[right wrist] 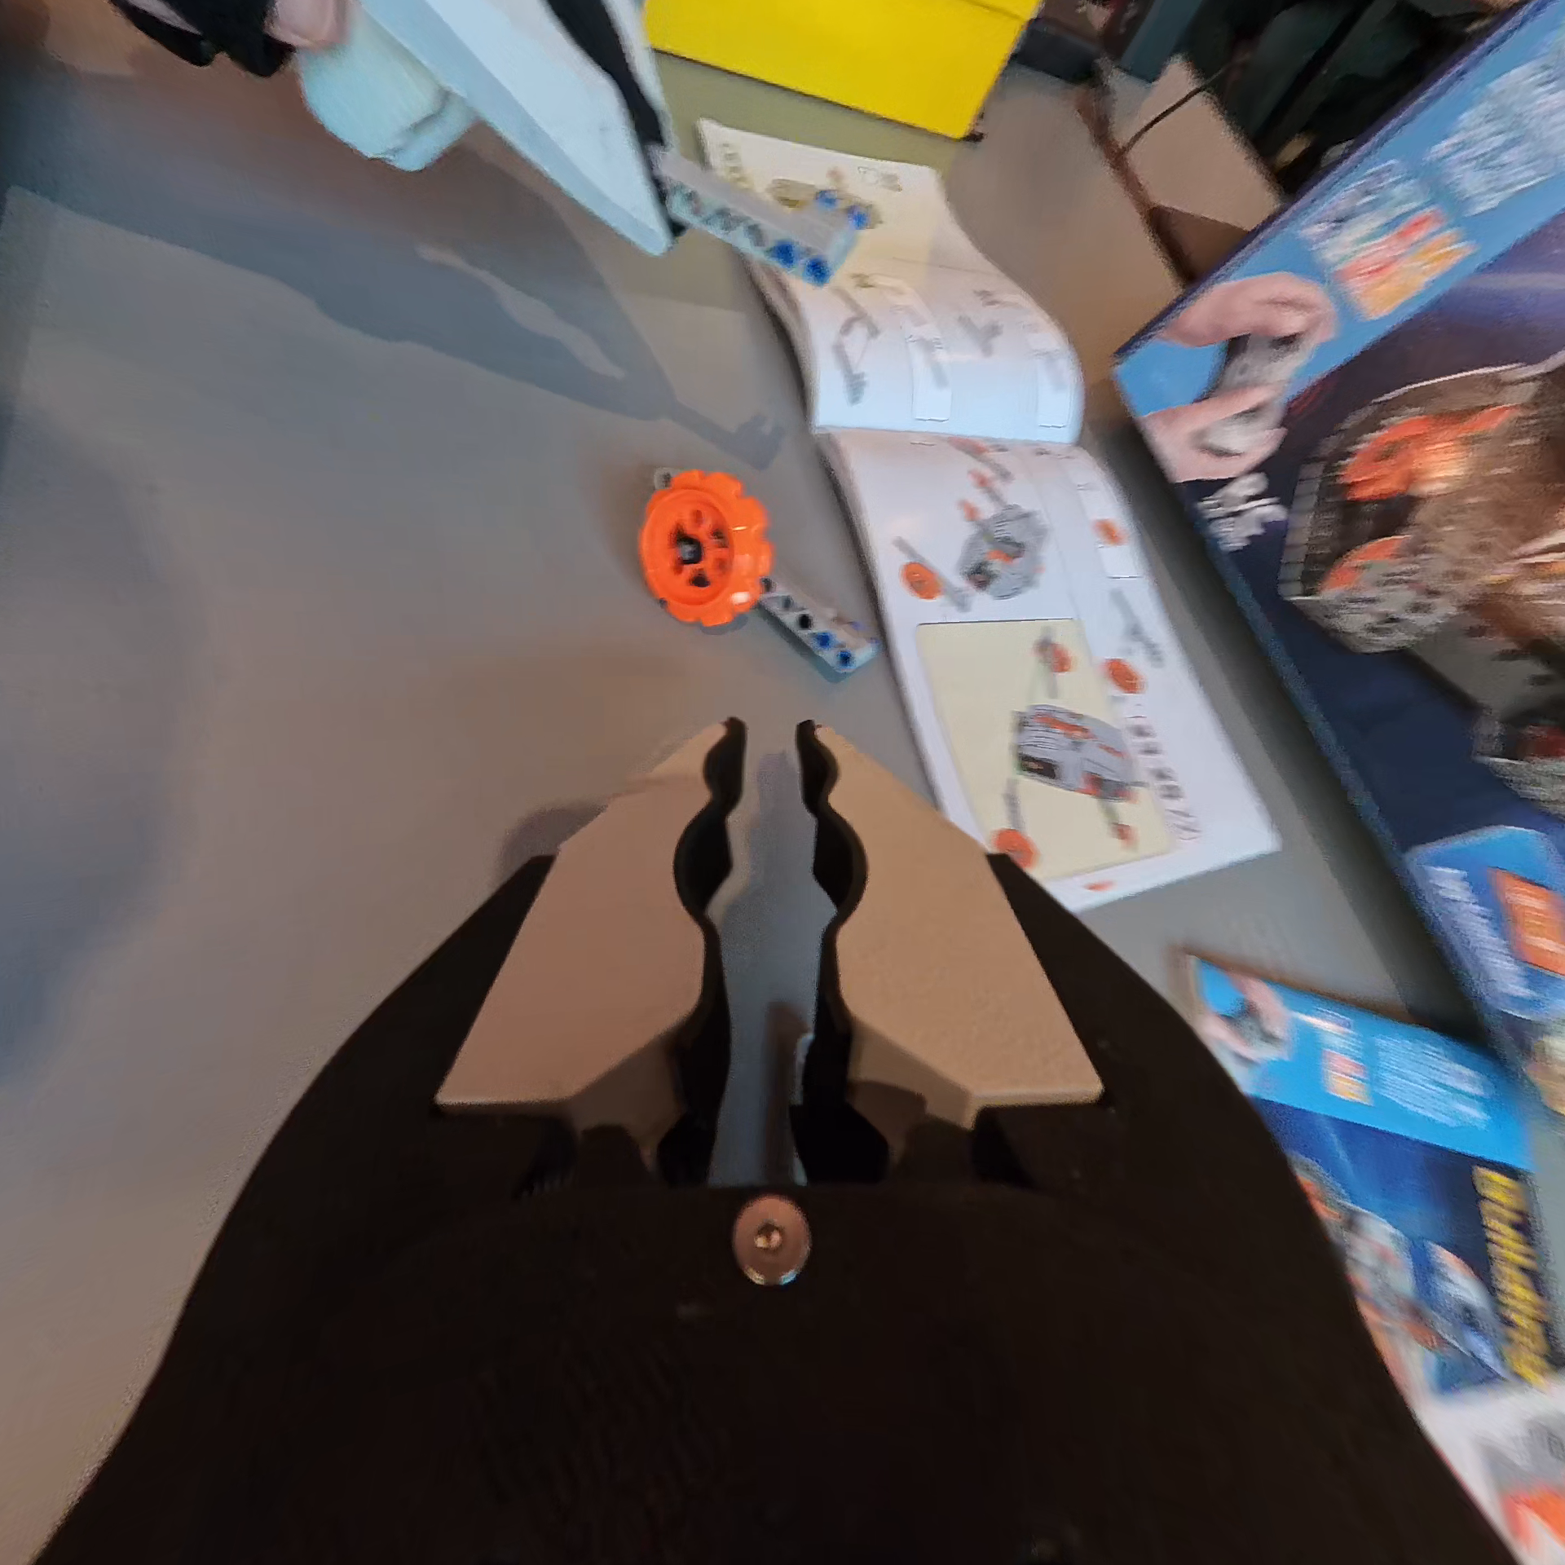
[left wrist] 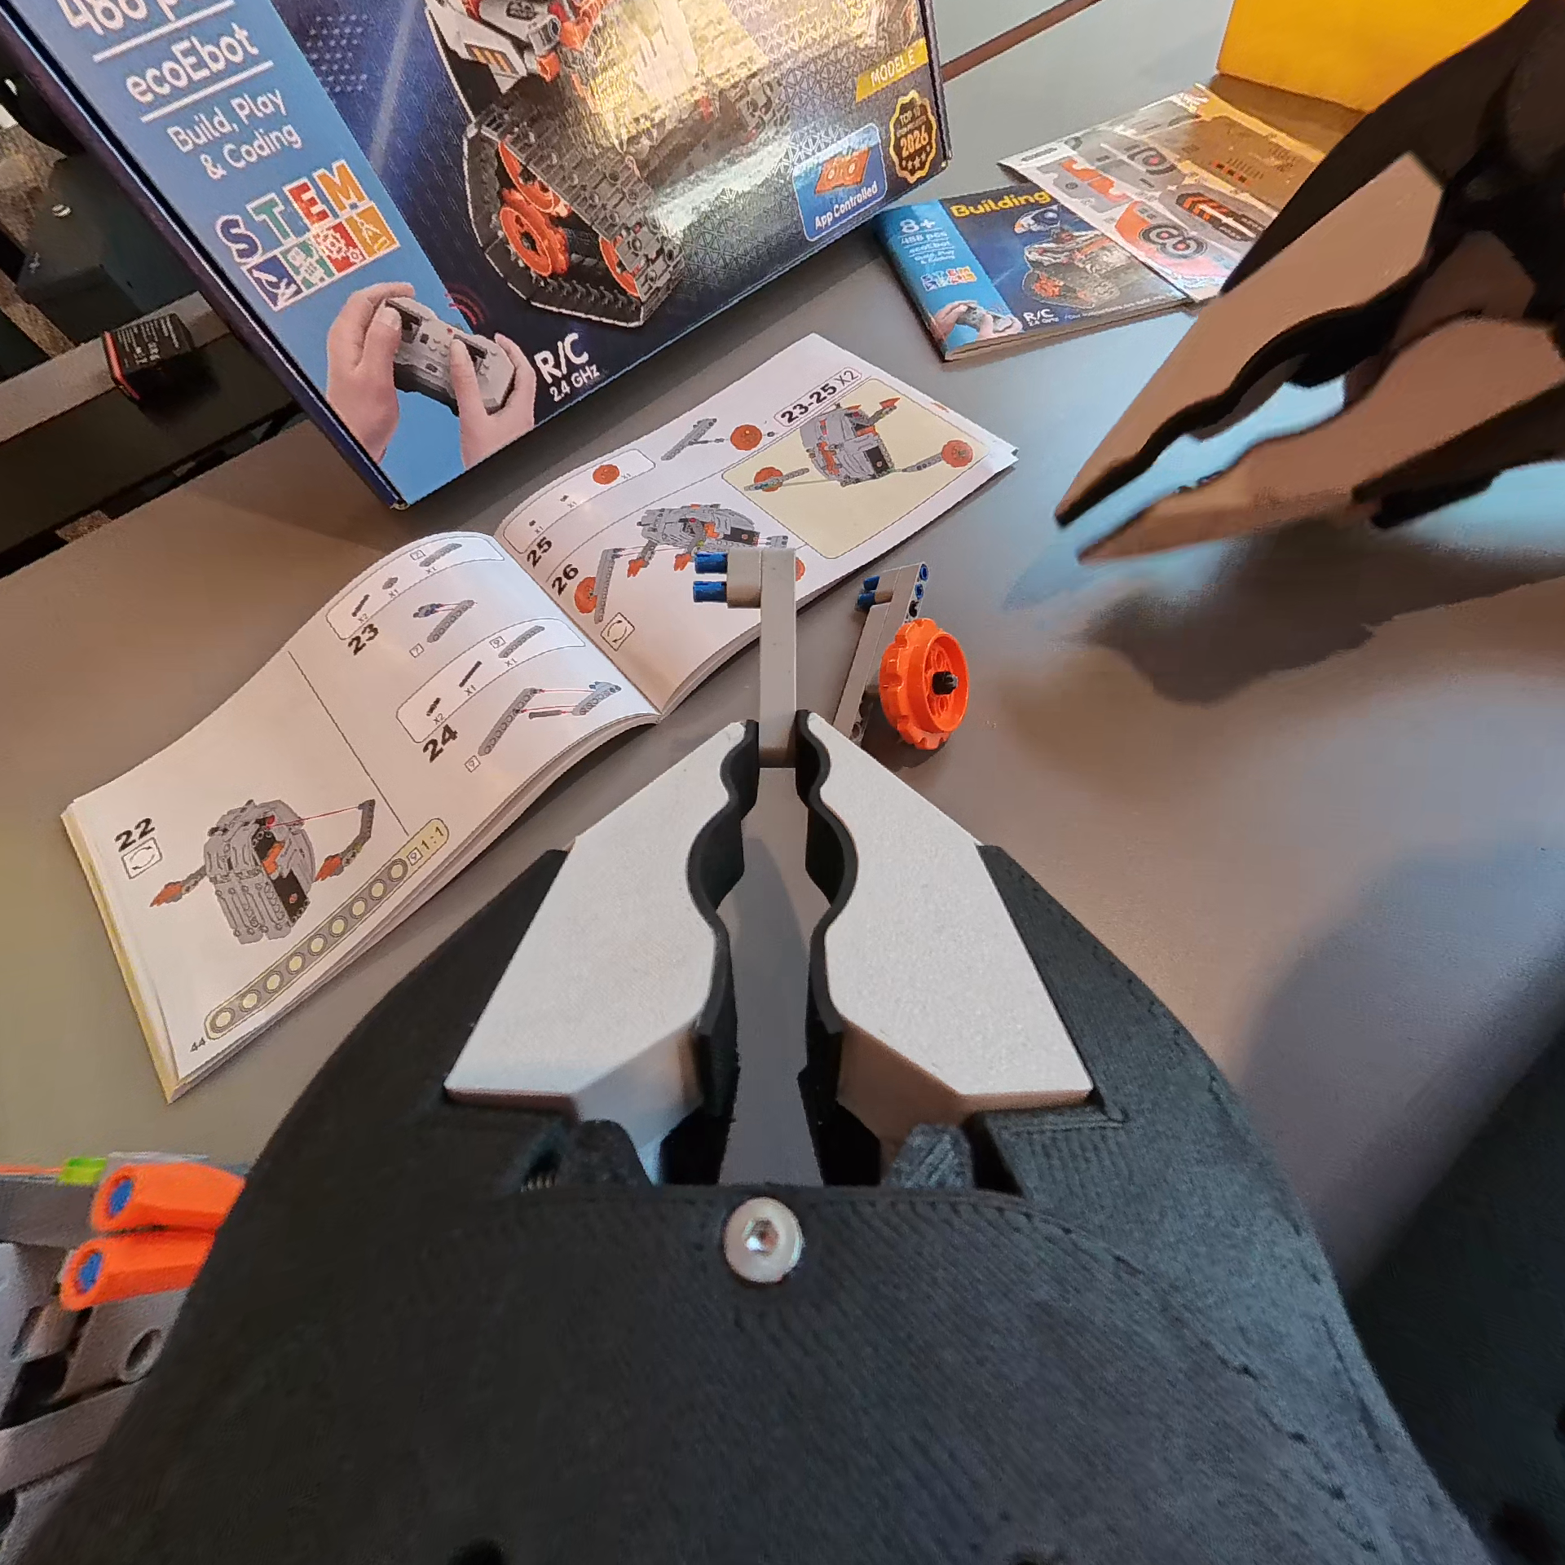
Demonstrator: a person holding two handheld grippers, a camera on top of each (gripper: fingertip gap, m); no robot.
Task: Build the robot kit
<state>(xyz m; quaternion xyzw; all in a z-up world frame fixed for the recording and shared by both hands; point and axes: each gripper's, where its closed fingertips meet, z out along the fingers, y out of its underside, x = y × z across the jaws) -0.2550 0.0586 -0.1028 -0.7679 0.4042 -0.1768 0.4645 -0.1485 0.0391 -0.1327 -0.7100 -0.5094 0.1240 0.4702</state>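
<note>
My left gripper [left wrist: 777, 738] is shut on the lower end of a grey beam [left wrist: 777, 652], which it holds upright above the grey table [left wrist: 1186, 847]. Blue pins [left wrist: 710, 576] stick out of the beam's top end. Just right of it an orange wheel [left wrist: 921, 682], fixed to a second grey beam [left wrist: 881, 644], lies on the table. My right gripper [right wrist: 771, 730] hovers over the table with a narrow gap between its fingers and nothing in it. The wheel [right wrist: 703, 546] lies ahead of it. The left gripper [right wrist: 660, 224] and its beam [right wrist: 762, 224] show farther off.
An open instruction booklet [left wrist: 474, 720] lies left of the wheel, with the big blue kit box [left wrist: 508, 212] behind it. A small booklet [left wrist: 1016, 262] and a sticker sheet [left wrist: 1169, 195] lie at the back right. A part-built grey and orange model [left wrist: 102, 1253] sits near the left. A yellow box [right wrist: 838, 51] stands beyond. Across from one pair of fingers to the other is roughly 12 cm. My right gripper's tips are some 6 cm from the wheel [right wrist: 703, 546].
</note>
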